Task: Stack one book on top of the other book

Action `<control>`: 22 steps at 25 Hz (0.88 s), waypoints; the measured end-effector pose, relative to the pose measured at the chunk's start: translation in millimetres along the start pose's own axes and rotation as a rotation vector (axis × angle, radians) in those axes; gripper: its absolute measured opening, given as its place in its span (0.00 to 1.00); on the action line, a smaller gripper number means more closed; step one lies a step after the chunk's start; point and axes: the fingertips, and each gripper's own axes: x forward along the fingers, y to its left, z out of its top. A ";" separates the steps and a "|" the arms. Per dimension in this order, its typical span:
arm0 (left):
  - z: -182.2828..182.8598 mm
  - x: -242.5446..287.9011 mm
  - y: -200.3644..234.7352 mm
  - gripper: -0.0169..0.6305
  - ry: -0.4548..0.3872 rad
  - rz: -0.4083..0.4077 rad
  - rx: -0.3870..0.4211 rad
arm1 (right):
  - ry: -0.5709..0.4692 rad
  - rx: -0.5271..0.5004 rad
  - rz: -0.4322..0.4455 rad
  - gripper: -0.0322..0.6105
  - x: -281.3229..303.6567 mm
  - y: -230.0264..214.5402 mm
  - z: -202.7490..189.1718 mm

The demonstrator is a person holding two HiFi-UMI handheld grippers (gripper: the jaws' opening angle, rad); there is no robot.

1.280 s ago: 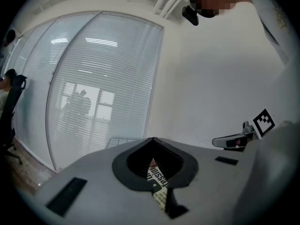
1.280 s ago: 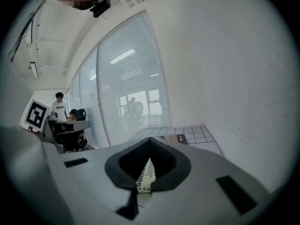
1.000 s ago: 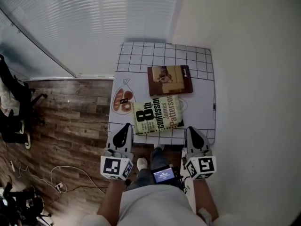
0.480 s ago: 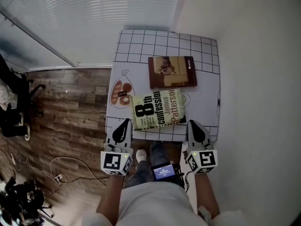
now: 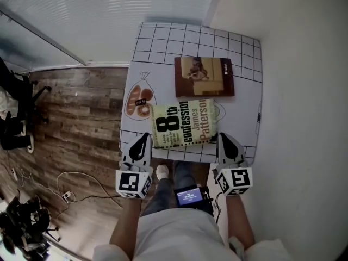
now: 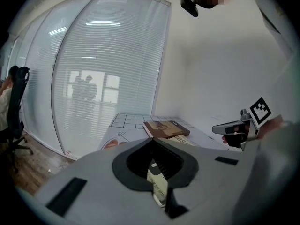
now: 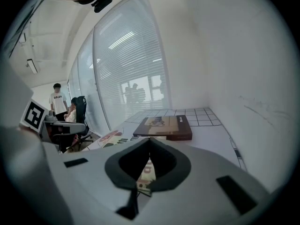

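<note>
At far left a dark office chair (image 5: 15,118) stands on the wooden floor (image 5: 81,124), with a blind-covered glass wall (image 5: 125,10) running behind it. The white table (image 5: 244,107), gridded along its far and near edges, sits in the corner, and a printed picture of a bread bag (image 5: 140,101) marks its left side. The left gripper (image 5: 144,137) hovers at the table's near edge, just beside the front left corner of the cream paperback (image 5: 185,124). Its jaws are pressed together with nothing between them, and whether the tip touches the book cannot be told. The cream paperback lies flat near the front of the table, cover up and slightly skewed. The brown book (image 5: 204,76) lies flat just behind it, toward the far edge, close to it but not overlapping. The right gripper (image 5: 222,137) sits just beside the paperback's front right corner, its jaws likewise closed and empty. A plain white wall (image 5: 304,91) borders the table on the right.
</note>
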 end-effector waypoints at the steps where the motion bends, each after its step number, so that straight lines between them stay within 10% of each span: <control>1: -2.6 1.7 0.2 0.04 0.005 0.000 -0.002 | 0.006 -0.001 0.003 0.06 2.3 -1.2 -2.1; 22: -60.9 22.0 13.0 0.04 0.129 0.073 -0.072 | 0.114 0.013 0.024 0.06 38.0 -25.5 -45.4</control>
